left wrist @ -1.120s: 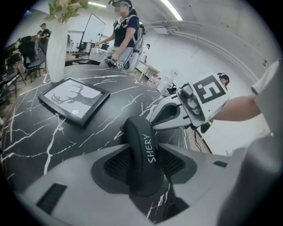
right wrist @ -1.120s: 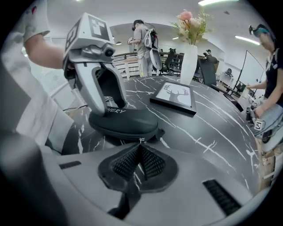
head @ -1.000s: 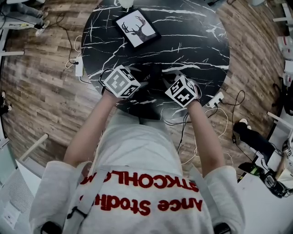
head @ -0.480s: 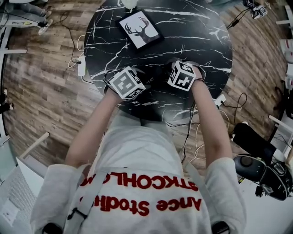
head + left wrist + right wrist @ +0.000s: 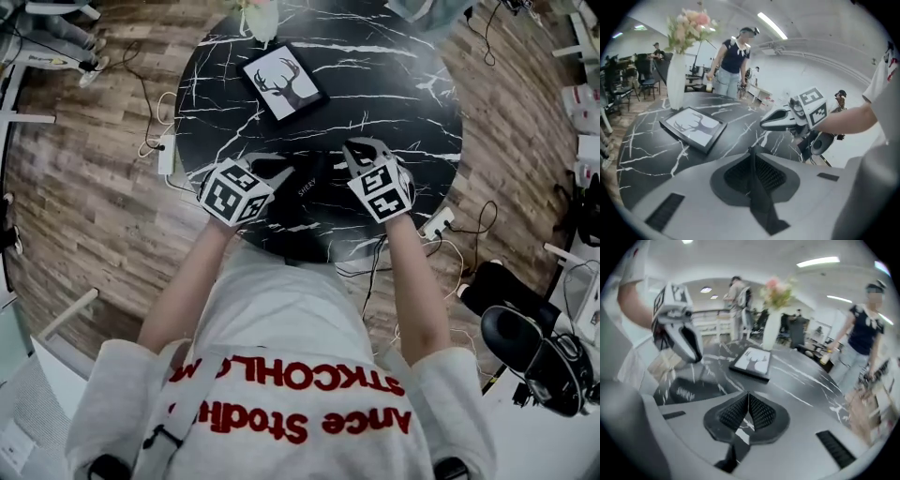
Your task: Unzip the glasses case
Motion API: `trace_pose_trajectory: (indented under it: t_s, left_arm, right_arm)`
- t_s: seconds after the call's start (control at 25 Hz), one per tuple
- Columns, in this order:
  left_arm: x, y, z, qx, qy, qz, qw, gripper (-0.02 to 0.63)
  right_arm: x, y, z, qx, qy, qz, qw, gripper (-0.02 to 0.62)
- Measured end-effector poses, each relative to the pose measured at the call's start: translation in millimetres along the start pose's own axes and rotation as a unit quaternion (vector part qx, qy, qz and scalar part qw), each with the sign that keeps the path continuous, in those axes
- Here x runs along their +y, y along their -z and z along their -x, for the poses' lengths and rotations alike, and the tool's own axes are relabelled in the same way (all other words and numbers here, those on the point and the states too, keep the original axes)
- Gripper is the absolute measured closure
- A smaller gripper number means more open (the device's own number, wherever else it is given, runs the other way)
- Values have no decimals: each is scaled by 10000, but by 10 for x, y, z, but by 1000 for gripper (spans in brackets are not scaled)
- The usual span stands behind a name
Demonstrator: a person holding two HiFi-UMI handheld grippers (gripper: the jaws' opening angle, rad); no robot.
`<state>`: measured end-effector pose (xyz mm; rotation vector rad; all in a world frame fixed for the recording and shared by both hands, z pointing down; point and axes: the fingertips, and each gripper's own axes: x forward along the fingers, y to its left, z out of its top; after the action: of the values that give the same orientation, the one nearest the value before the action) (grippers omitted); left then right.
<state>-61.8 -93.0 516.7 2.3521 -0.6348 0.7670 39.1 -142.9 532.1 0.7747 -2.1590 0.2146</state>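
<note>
The black glasses case (image 5: 307, 187) lies on the black marble table (image 5: 394, 84) near its front edge, between my two grippers. In the right gripper view the case (image 5: 689, 390) shows light lettering on its lid. My left gripper (image 5: 277, 169) hovers at the case's left end. Its jaws have just been closing, and in its own view the left gripper (image 5: 751, 151) is shut with nothing between the pads. My right gripper (image 5: 361, 149) hangs off the case's right end. In its own view the right gripper (image 5: 749, 394) is shut and empty. Whether the zip is undone I cannot tell.
A framed deer picture (image 5: 280, 68) lies farther back on the table, and a white vase of flowers (image 5: 677, 70) stands behind it. A person (image 5: 733, 61) stands beyond the table's far side. Cables and a power strip (image 5: 165, 150) lie on the wooden floor.
Both grippers have come up off the case. The left has drawn back to the left, and the right has swung to the far right end of the case.
</note>
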Motion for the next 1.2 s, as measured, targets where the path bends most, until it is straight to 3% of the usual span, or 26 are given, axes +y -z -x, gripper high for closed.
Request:
trace_pose_trajectory:
  t_s: [0.08, 0.2, 0.36, 0.48, 0.64, 0.84, 1.2]
  left_arm:
    - [61, -200, 154, -422, -161, 34, 9990, 585]
    - [61, -560, 403, -1080, -266, -56, 9938, 597]
    - [-110, -1161, 782, -2093, -205, -524, 9762, 598]
    - [-227, -1448, 1092, -2565, -466, -752, 9625, 598]
    - [-275, -1758, 1407, -3078, -676, -805, 9456, 598]
    - [-298, -1923, 1672, -3406, -882, -756, 9330, 598]
    - [-180, -2010, 1852, -3581, -1119, -688, 9244, 598]
  right_arm:
    - [-180, -237, 337, -792, 408, -943, 9916, 580]
    - [-337, -543, 848, -1704, 820, -1755, 9661, 580]
    - [-467, -945, 1501, -2668, 1248, -2215, 9296, 580]
    - [-473, -1144, 1903, -3083, 1532, -2303, 9102, 580]
    - [-514, -1316, 2189, -3299, 1839, -2229, 8987, 580]
    - [-525, -1413, 2393, -3475, 1981, -2326, 8865, 580]
    - [-500, -1561, 2474, -3551, 2023, -2207, 8856, 580]
